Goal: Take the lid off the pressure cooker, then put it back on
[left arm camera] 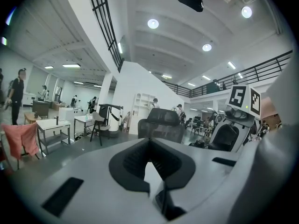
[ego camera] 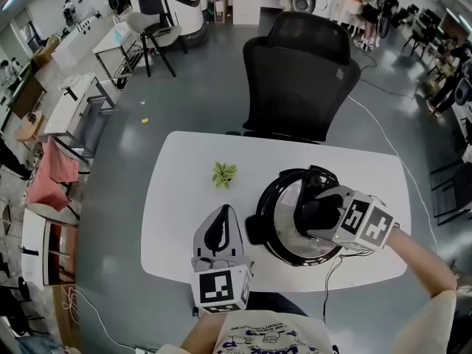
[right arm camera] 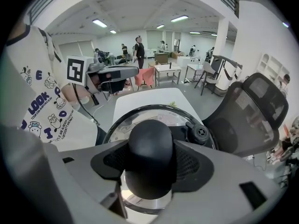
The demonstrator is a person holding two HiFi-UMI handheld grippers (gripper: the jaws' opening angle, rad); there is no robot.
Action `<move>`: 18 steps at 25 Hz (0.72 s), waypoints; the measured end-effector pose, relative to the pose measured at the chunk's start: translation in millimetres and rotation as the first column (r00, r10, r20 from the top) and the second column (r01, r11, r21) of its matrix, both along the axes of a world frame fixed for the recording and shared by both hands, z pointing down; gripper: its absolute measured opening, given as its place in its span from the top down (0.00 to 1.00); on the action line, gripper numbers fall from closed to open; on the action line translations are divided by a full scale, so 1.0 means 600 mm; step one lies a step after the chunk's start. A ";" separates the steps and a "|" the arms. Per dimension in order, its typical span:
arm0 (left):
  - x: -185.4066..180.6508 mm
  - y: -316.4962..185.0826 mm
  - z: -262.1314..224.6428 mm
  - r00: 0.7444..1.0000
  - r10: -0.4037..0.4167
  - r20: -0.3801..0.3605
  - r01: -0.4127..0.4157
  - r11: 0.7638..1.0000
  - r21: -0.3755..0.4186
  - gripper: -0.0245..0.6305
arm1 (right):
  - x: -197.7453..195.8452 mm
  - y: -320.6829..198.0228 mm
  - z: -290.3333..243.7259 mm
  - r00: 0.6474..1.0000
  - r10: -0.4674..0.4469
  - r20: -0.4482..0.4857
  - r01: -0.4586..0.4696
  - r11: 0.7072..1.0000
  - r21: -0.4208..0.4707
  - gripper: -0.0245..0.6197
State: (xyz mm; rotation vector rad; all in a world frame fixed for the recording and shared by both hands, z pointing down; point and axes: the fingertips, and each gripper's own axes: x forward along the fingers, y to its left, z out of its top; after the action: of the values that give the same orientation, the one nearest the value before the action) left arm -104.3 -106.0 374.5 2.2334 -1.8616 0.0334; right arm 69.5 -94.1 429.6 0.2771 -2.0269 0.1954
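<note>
- The right gripper squeezed the black knob of the lid.
- The lid sat on the pressure cooker, near the table's front right edge.
- The left gripper was shut and held nothing.
- The round knob could slip out. The cooker might slide, since nothing held it.

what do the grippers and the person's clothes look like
The left gripper and right gripper are light grey shells whose fingers are lined in ribbed black. Each carries a white cube with black square markers. The person wears a cream short-sleeved shirt with cartoon prints and blue letters.
</note>
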 end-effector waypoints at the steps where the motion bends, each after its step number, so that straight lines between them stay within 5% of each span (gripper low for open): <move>1: 0.001 0.001 0.001 1.000 0.004 0.005 -0.004 1.000 -0.005 0.94 | -0.001 0.000 0.001 1.000 -0.002 -0.002 0.002 1.000 -0.002 0.51; 18: 0.007 -0.013 0.003 1.000 0.011 0.011 -0.011 1.000 -0.009 0.94 | -0.013 -0.008 0.034 0.999 -0.035 -0.027 0.034 0.999 -0.028 0.51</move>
State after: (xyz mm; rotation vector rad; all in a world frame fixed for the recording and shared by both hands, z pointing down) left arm -100.2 -113.7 376.5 2.2413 -1.8511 0.0559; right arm 61.7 -98.8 450.1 0.2262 -1.9987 0.1971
